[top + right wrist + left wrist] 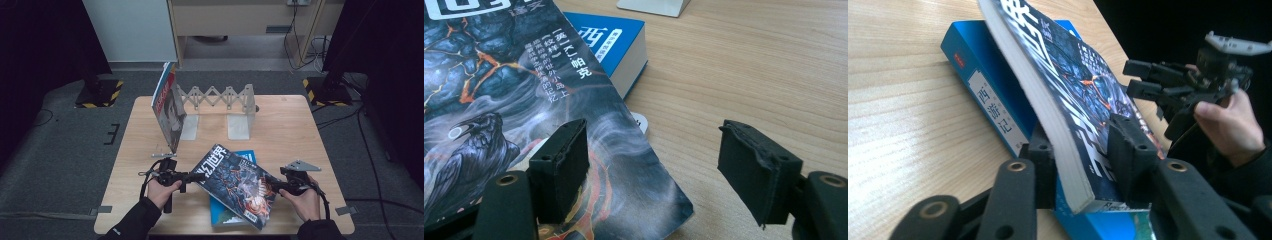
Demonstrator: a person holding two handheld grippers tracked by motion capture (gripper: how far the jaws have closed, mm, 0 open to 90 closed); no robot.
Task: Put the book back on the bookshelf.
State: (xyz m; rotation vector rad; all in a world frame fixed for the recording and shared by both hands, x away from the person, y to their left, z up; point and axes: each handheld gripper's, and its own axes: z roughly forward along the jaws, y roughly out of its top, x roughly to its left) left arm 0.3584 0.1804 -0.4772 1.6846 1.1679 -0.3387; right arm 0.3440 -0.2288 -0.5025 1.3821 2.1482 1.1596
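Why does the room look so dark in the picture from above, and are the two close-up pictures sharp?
High view: light falls mainly on the table, the surroundings dim. Left gripper view: the dark-covered book is fairly sharp, the background black. Right gripper view: that book and the blue book are crisp, the wood evenly lit.

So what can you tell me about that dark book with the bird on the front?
The dark book is a thick paperback with white Chinese lettering, glowing orange cracks and a raven on its cover. It is tilted, one edge raised off the blue book beneath it. The left gripper pinches that raised edge, one jaw on the cover, one under the white pages. The right gripper sits open at its far corner.
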